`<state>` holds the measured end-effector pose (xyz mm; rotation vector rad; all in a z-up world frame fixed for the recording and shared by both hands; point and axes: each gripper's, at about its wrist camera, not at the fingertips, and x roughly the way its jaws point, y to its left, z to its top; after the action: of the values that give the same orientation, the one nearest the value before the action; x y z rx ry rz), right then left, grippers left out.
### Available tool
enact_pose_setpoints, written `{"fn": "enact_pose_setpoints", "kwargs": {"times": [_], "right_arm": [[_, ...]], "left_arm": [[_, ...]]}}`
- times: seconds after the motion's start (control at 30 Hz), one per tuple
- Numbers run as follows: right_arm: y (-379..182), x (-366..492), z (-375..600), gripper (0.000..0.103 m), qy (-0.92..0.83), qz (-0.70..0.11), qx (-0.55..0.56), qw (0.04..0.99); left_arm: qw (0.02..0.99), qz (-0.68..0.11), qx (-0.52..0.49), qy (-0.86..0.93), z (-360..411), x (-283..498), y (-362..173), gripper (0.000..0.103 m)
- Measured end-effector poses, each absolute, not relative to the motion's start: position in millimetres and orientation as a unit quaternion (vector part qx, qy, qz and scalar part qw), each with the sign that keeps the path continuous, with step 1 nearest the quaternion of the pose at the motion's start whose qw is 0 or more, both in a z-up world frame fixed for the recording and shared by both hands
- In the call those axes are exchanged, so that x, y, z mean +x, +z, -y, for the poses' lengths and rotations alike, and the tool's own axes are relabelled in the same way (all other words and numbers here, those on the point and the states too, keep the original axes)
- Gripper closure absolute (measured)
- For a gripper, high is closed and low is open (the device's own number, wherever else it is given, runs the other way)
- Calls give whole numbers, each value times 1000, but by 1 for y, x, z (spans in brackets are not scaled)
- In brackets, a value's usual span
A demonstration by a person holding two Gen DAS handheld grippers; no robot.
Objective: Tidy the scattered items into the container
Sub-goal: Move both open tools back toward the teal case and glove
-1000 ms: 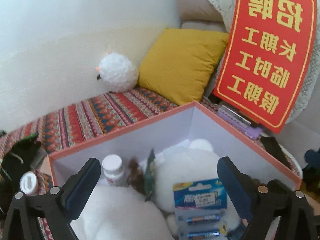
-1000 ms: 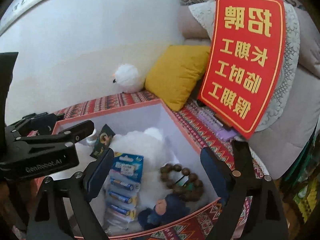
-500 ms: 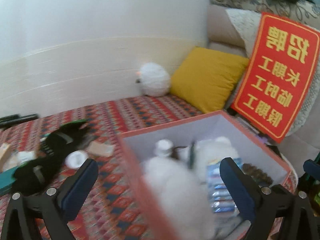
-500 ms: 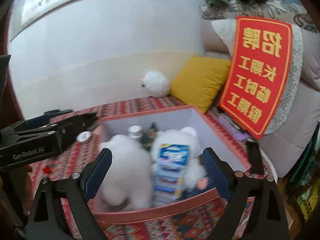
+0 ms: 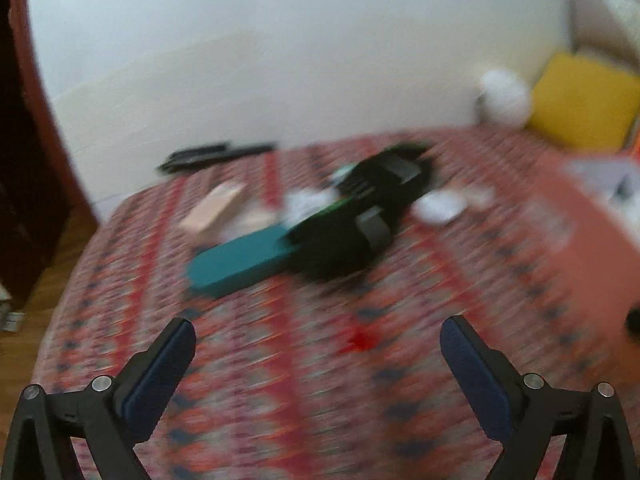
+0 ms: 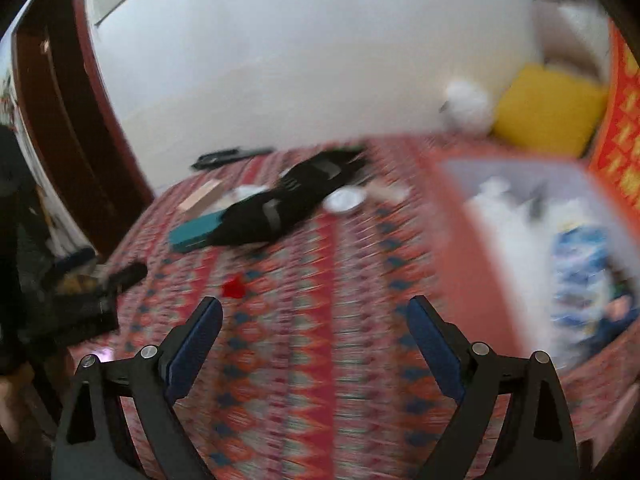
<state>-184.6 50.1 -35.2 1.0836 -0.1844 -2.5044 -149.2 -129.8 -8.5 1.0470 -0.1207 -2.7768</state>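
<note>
While both views are smeared with motion blur, the left gripper shows its jaws spread wide with nothing between them, low in the frame above the red patterned cloth. The right gripper is likewise wide open and empty at the bottom of its view. At mid-frame in the left wrist view lie the scattered items: a black strap-like object, a teal flat case touching its lower left end, a pale tan box further left, and a white round lid just to the right. The orange-walled container box sits at the right of the right wrist view, holding white plush and a blue battery pack. A yellow cushion rests at upper right.
</note>
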Motion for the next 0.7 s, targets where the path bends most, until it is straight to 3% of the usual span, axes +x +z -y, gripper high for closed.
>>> {"fn": "enact_pose_setpoints", "kwargs": {"times": [0.17, 0.47, 0.7], "right_arm": [[-76, -241, 4, 8, -851, 160, 451, 216], [-106, -331, 68, 8, -831, 216, 469, 208], [-145, -326, 107, 14, -815, 101, 504, 268]], "left_arm": [[121, 68, 382, -914, 205, -167, -49, 2], [56, 161, 423, -890, 228, -271, -92, 2], [-32, 225, 495, -839, 232, -355, -147, 2]]}}
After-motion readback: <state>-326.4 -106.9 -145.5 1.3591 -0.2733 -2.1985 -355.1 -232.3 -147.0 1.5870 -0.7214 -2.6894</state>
